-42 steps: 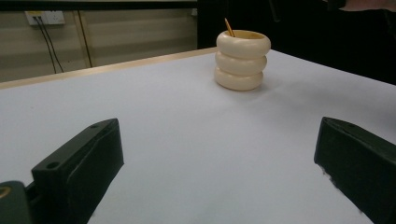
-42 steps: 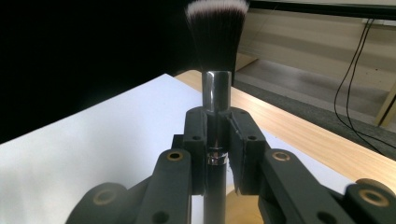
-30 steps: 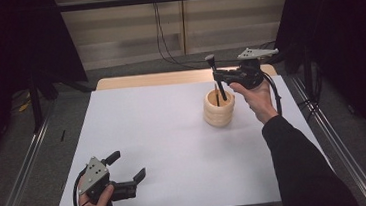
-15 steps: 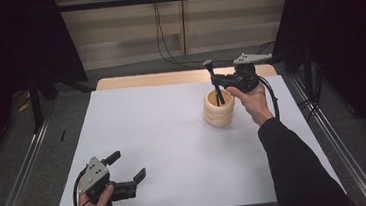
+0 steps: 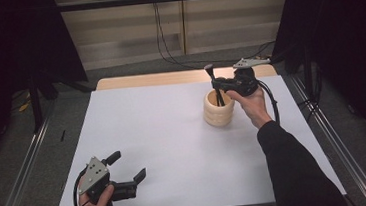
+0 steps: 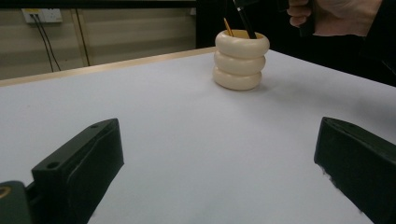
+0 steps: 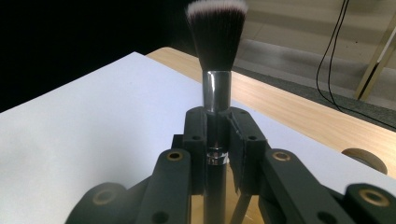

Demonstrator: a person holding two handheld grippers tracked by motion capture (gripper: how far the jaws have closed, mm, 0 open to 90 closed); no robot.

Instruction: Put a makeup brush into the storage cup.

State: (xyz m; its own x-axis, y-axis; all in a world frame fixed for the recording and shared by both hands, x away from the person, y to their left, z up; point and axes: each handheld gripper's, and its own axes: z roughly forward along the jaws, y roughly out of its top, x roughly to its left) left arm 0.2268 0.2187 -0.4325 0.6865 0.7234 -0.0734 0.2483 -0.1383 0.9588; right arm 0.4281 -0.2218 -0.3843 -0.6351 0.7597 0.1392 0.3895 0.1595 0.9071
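On the white table point(image 5: 173, 134), a cream ribbed holder point(image 5: 219, 108) stands toward the far right. The right gripper point(image 5: 219, 84) hangs just above its rim, jaws pressed onto the handle of a makeup brush point(image 7: 216, 56), held upright with its dark, white-tipped bristles on top (the handle's lower end dips into the holder). A thin yellow stick point(image 6: 227, 26) leans inside the holder too. At the near left corner, well apart, the left gripper point(image 5: 127, 174) sits low over the table, jaws spread wide with nothing between them.
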